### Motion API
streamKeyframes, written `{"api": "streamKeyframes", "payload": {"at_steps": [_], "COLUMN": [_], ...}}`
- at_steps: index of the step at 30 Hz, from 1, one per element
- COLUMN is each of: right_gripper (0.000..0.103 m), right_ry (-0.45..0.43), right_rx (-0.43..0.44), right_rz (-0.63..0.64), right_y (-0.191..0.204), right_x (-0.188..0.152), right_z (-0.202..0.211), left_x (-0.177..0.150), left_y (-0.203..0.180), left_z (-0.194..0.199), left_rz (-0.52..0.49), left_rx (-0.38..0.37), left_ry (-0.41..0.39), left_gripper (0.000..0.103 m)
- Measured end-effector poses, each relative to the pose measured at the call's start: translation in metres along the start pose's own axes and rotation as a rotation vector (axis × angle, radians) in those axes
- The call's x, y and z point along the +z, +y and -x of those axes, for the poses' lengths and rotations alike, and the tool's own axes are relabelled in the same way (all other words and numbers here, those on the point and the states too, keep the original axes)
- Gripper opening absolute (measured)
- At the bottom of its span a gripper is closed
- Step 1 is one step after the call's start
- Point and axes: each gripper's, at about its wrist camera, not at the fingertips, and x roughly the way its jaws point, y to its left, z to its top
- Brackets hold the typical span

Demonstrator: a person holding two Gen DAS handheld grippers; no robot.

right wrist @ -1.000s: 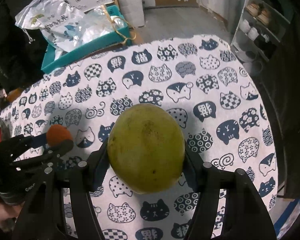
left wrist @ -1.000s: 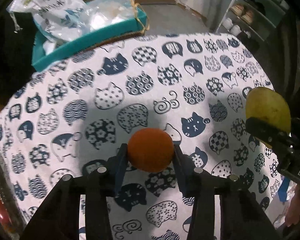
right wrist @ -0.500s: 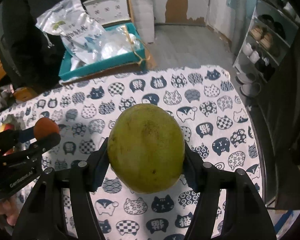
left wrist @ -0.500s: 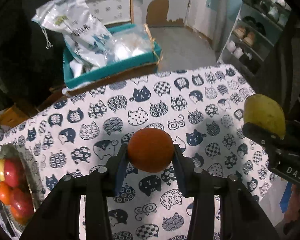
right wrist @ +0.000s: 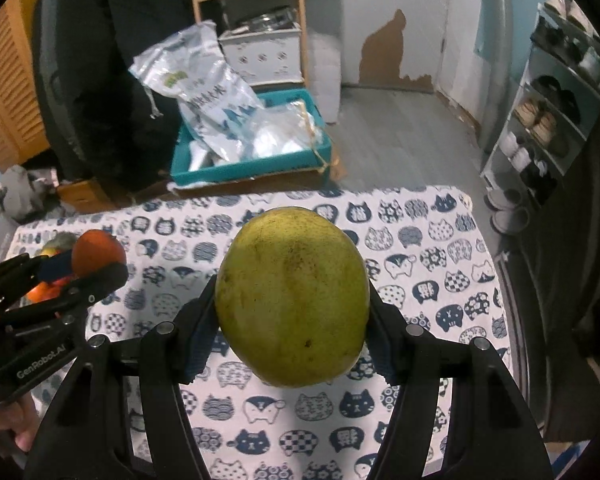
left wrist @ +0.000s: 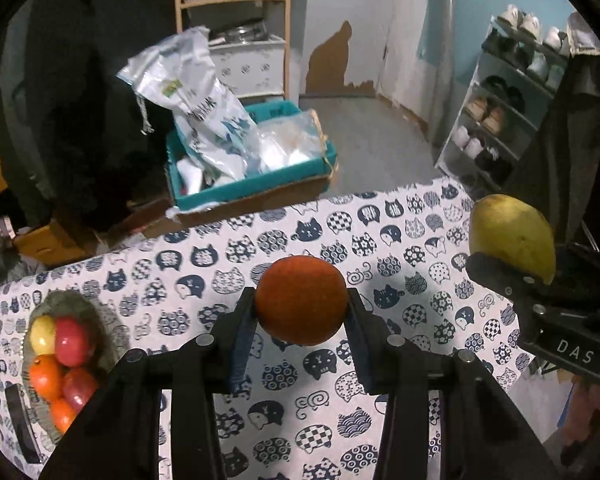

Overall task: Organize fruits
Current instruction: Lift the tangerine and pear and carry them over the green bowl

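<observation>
My left gripper (left wrist: 301,312) is shut on an orange (left wrist: 301,300) and holds it well above the cat-print tablecloth (left wrist: 412,240). My right gripper (right wrist: 292,308) is shut on a large yellow-green mango (right wrist: 292,296), also held high over the table. The mango also shows at the right of the left wrist view (left wrist: 512,236); the orange shows at the left of the right wrist view (right wrist: 98,256). A grey bowl (left wrist: 80,304) with several red, orange and yellow fruits sits on the table at the far left.
Beyond the table's far edge a teal box (left wrist: 252,184) holds plastic bags. A shoe rack (left wrist: 500,112) stands at the right, a wooden shelf (left wrist: 232,0) at the back. A dark flat object (left wrist: 20,420) lies by the bowl.
Both grippers have risen and tilted up with their fruits. More of the room shows, and the fruit bowl has come into view at the left.
</observation>
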Motion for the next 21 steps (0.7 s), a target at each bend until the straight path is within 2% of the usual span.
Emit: {"api": "streamKeyframes", "payload": {"at_steps": [9,21], "right_gripper": [0.065,0.065], "right_ry": [-0.047,-0.062], "right_rx": [0.052,0.152], "right_rz": [0.044,0.123], "right_y": [0.037,0.107], "right_x": [0.012,0.025], "right_z": [0.02,0.02], "left_x": [-0.007,-0.026], "left_y": [0.029,0.099], "left_z": [0.04,0.078], "left_rz": [0.037,0.143], "left_rx": [0.024,0.101], "left_ry": [-0.056,-0.103], "left_gripper": [0.043,0.043]}}
